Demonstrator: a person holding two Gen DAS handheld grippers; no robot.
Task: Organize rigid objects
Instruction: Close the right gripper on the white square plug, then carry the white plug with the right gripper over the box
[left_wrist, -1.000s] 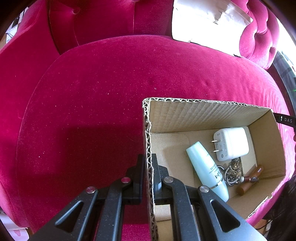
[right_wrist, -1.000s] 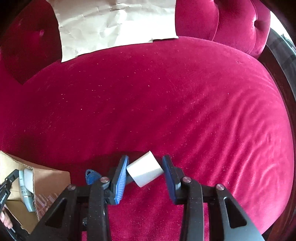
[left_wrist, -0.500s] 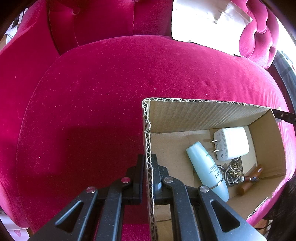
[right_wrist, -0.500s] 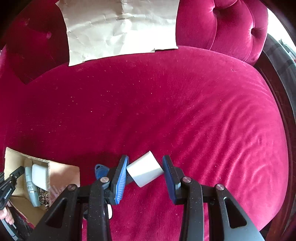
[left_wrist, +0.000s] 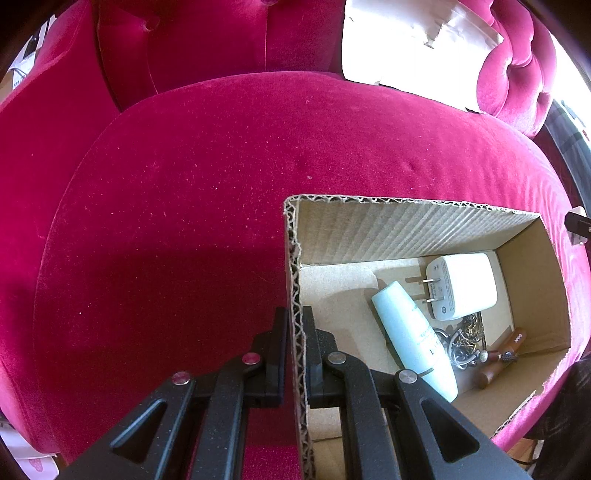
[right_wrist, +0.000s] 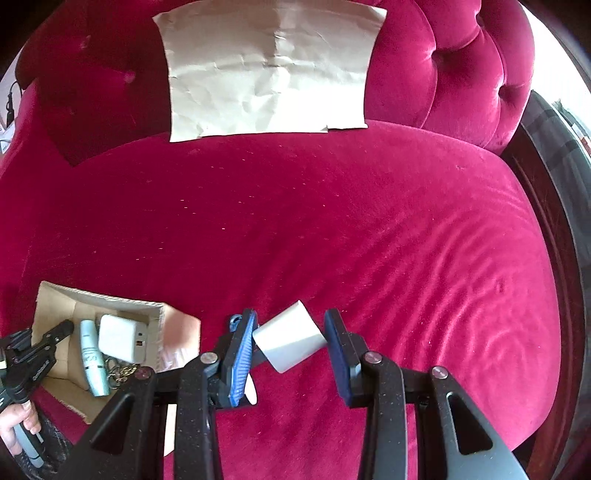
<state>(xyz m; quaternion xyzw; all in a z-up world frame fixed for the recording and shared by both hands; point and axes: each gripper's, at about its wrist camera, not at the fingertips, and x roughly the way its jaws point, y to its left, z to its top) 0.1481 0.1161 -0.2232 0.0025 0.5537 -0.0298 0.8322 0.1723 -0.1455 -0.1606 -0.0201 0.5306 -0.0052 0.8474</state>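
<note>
Red velvet seat cushion of a tufted armchair carries everything; nap is dusty, w/ ripple marks toward its right side in the right wrist view. Directly on it: open cardboard box, near the front edge, left of centre in the right wrist view. Box sits flat, opening up, corrugated rim exposed. Creased sheet of brown paper leans on the chair's tufted backrest, its bottom edge meeting the back of the cushion. Box and paper well apart, bare velvet between them. Rest of the cushion surface shows only velvet.
</note>
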